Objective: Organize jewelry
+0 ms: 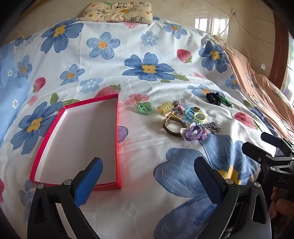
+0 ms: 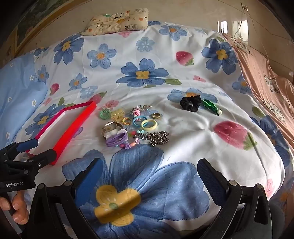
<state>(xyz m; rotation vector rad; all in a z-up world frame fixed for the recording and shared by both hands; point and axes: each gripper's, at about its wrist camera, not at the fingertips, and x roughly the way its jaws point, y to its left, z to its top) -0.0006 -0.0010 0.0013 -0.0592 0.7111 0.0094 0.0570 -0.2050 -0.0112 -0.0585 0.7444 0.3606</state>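
An empty red box with a white floor lies on the flowered bedspread, left of a pile of jewelry. The pile holds a gold watch, a silver chain, plastic rings, a purple band and green hair ties. A black scrunchie and a green clip lie apart at the right. My left gripper is open over the box's near corner. My right gripper is open, near side of the pile. Both are empty.
A panda-print pillow lies at the bed's head. A blue pillow is at the left and an orange blanket along the right. A wooden wall and tiled floor lie beyond.
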